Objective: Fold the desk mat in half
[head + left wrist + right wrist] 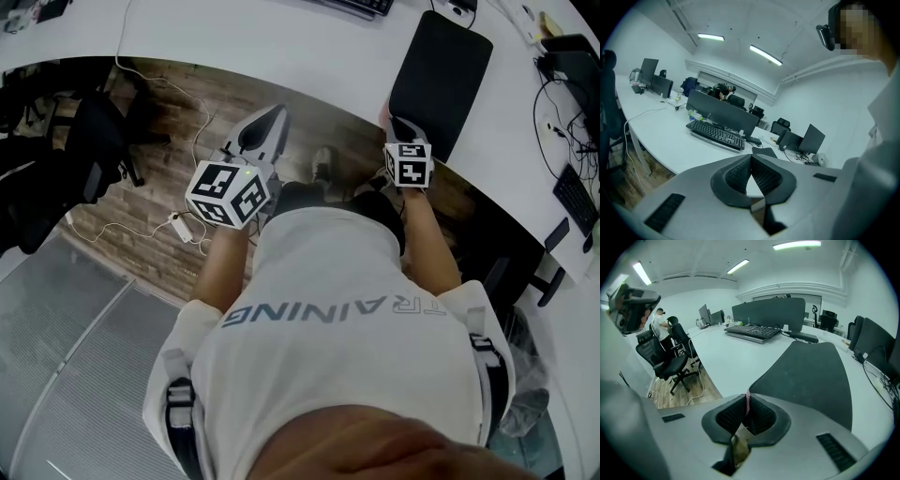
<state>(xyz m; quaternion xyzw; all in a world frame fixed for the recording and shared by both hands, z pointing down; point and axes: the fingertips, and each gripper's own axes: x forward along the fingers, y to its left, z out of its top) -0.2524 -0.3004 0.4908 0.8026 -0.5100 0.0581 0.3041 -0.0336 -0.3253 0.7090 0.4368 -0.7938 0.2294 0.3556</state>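
Right gripper (pixel 395 121) is at the near edge of the table (pixel 281 47), on the near left corner of the desk mat (pixel 441 75). In the right gripper view the fingers (pixel 761 416) are almost together, with a thin pink strip pinched between the tips. That strip runs straight into the mat corner, so I read it as the mat's edge in my grip. The rest of the desk mat (pixel 811 376) is black and lies flat on the table (pixel 731 362), running from the near edge back toward the keyboard (pixel 752 331). No fold in it yet.

Left gripper (pixel 277 111) is off the table, over the wooden floor (pixel 159 187) just short of the near edge and well apart from the mat. In the left gripper view (pixel 751 157) the fingers (pixel 738 176) are closed tip to tip with nothing between them. Past them are the white table (pixel 661 140), a keyboard (pixel 716 135) and a small dark bit of the mat (pixel 764 152).

Both marker cubes show in the head view, left (pixel 228 192) and right (pixel 408 165). My white shirt (pixel 328 319) fills the bottom of that view. An office chair (pixel 670 362) stands on the floor beyond the table's left edge in the right gripper view.
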